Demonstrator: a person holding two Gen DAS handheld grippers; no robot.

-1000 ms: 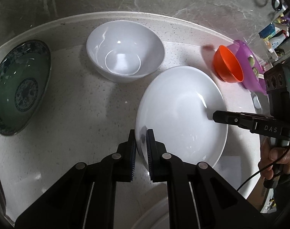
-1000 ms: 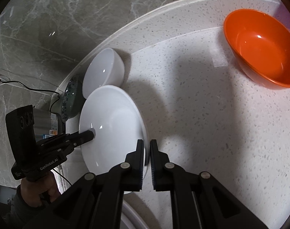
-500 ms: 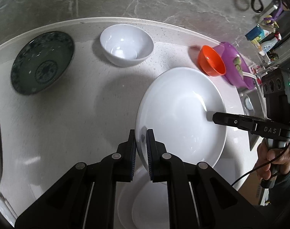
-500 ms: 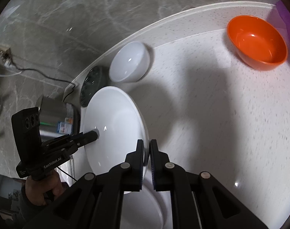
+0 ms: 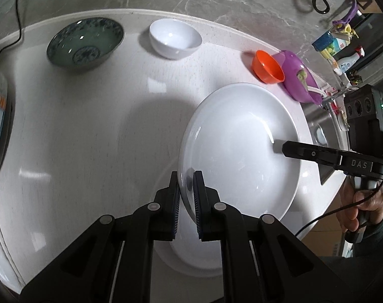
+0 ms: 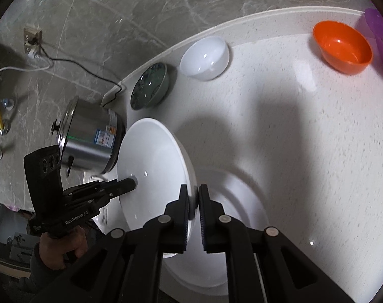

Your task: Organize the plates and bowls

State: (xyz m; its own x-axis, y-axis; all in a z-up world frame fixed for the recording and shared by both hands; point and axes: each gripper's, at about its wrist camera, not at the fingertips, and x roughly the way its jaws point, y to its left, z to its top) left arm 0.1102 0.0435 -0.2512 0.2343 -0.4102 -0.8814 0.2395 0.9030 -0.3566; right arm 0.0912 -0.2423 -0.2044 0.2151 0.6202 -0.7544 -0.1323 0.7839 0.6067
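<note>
The left gripper [image 5: 186, 189] is clamped on the near rim of a big white plate [image 5: 237, 151]. Its two fingers squeeze the rim from both sides. The right gripper [image 6: 194, 202] is clamped on the other side of the same plate [image 6: 153, 171], with its fingers tight on the rim too. From the left view, the right gripper [image 5: 283, 149] reaches in from the right, and a hand [image 5: 358, 209] holds its handle. From the right view, the left gripper [image 6: 133, 183] reaches in from the left, and a hand [image 6: 62, 245] holds it.

The plate is up in the air, tilted, held between the two grippers. Right under it, a second white plate [image 5: 199, 257] lies flat on the counter [image 5: 90, 126]. The right view shows this lower plate [image 6: 242, 214] too.

Farther back, a green bowl [image 5: 85, 43] with a blue pattern sits on the counter near the wall. Beside it, a little apart, sits a white bowl [image 5: 175, 38]. To the right, an orange bowl [image 5: 267, 67] sits just beside a purple bowl [image 5: 300, 78]. I cannot tell if they touch.

In the right view, a shiny metal pot [image 6: 90, 136] with a lid stands off the left end of the counter, near the green bowl [image 6: 149, 88].
</note>
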